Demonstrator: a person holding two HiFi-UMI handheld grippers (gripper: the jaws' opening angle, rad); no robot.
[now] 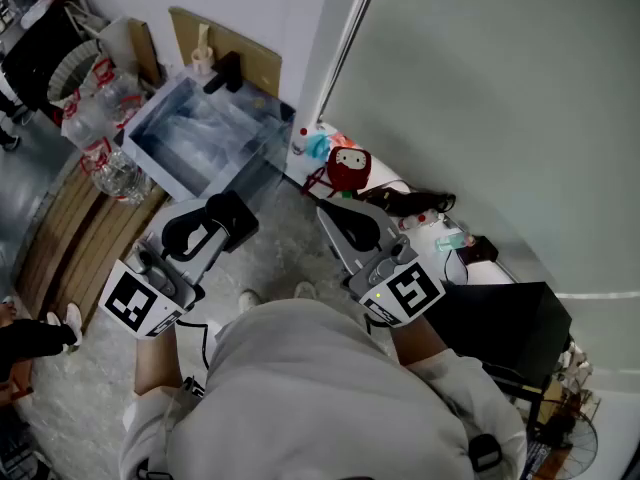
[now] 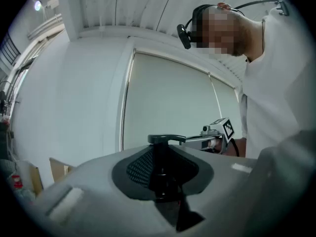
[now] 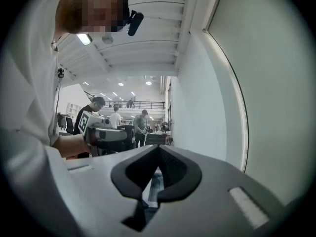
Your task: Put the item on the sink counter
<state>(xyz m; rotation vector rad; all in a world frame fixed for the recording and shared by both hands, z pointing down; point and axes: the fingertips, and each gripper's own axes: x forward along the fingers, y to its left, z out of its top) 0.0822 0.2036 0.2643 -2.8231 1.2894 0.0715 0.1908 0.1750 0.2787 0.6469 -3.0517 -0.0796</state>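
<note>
I hold both grippers up in front of my chest, above the floor. My left gripper [image 1: 205, 230] is shut on a small black item [image 1: 233, 215]. In the left gripper view that item [image 2: 166, 140] stands as a dark column with a flat cap sticking out between the pads. My right gripper [image 1: 357, 230] is shut with nothing in it; only a thin slit of light shows between its pads [image 3: 170, 172]. Each gripper view shows the other gripper: the right gripper [image 2: 217, 134] and the left gripper [image 3: 101, 131]. I cannot make out a sink counter for certain.
A clear plastic tub [image 1: 165, 173] sits on the floor ahead to the left, with water bottles [image 1: 108, 118] beside it. A red object [image 1: 348, 168], black gear [image 1: 415, 203] and a black box [image 1: 500, 318] lie along the pale wall [image 1: 500, 88]. People stand far off [image 3: 114, 116].
</note>
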